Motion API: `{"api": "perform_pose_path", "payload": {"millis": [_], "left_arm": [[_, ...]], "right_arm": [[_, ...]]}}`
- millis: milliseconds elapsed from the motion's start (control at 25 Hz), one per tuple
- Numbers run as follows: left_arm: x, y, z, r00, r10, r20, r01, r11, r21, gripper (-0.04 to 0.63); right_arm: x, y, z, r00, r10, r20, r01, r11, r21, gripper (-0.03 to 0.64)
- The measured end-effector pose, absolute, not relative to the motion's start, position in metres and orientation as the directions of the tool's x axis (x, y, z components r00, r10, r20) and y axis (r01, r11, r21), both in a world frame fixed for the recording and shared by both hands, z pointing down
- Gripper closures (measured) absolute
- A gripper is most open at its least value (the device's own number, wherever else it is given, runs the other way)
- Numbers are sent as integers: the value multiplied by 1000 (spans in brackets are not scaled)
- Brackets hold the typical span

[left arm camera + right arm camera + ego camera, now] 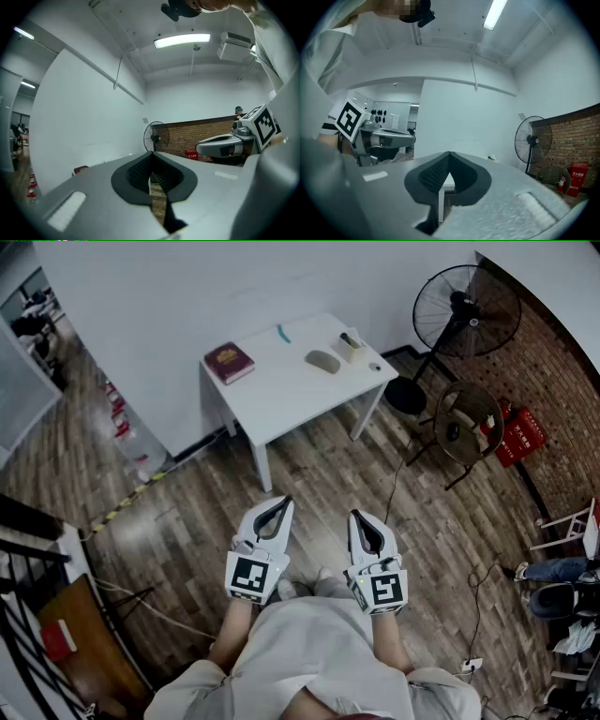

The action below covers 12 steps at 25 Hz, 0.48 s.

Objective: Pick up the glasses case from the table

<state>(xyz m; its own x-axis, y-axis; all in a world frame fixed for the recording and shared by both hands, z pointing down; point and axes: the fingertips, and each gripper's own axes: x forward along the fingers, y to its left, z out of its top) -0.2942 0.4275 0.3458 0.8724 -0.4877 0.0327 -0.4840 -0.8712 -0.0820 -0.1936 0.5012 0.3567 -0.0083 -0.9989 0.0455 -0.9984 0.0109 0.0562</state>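
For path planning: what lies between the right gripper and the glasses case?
Head view: from the right gripper, only bare wood floor, then white table, up to the glasses case.

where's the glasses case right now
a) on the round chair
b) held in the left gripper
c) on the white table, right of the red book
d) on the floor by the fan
c: in the head view the grey glasses case lies on the white table, to the right of the dark red book. The left gripper and right gripper hang over the wooden floor short of the table, fingers together and empty.
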Motion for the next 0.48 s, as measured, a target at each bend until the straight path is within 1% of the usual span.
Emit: {"api": "perform_pose_path", "payload": {"millis": [200, 480], "left_arm": [[-299, 419, 345, 880, -474, 11, -472, -877, -88, 578], [-294, 400, 349, 885, -465, 20, -462, -883, -85, 577]], "right_arm": [[-197, 492, 360, 2, -1000, 24, -1000, -2, 26, 613], [-197, 470, 361, 5, -999, 35, -999, -3, 53, 612]]}}
